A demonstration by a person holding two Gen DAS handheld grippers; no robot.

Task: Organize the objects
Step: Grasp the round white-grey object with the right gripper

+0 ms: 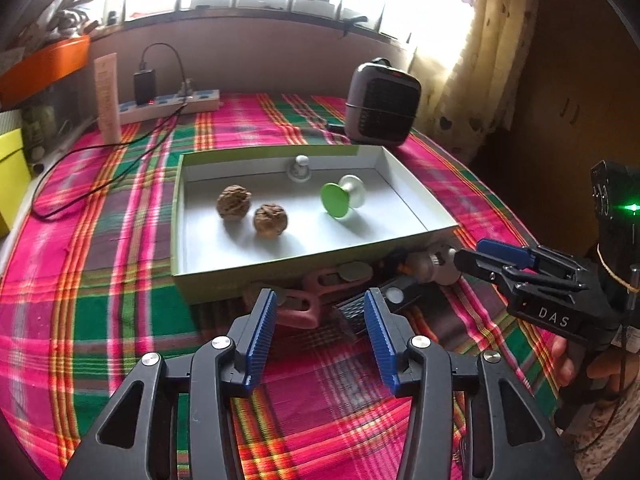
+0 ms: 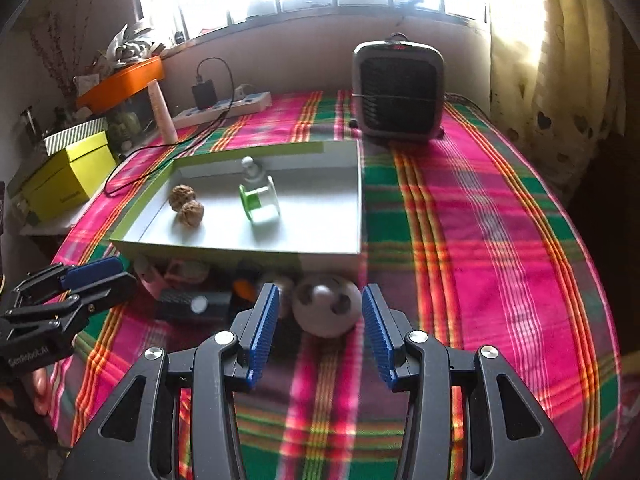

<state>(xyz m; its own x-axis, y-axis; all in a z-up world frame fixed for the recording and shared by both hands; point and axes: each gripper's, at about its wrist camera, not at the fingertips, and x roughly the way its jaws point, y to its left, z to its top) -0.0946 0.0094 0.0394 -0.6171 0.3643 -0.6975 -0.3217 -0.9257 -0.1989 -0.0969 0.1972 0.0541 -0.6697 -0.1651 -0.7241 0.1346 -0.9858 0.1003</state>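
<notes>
— Green-rimmed box (image 1: pixel 320 268) on the plaid worktop (image 2: pixel 480 220) holds what?
— Two walnuts (image 1: pixel 234 202), a green spool (image 1: pixel 340 198). Both tongs, left (image 1: pixel 320 312) and right (image 2: pixel 318 308), gape empty; a grey ball (image 2: pixel 326 310) lies just ahead of the right ones.

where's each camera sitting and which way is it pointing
Left wrist: on the left hand-held gripper, tilted down across the plaid cloth toward the open box and window; its open jaws, the right hand-held gripper and fingers show.
Right wrist: on the right hand-held gripper, facing likewise; a grey ball sits between its open jaws, left one at left.
Shared: box, two walnuts, green spool, heater.
</notes>
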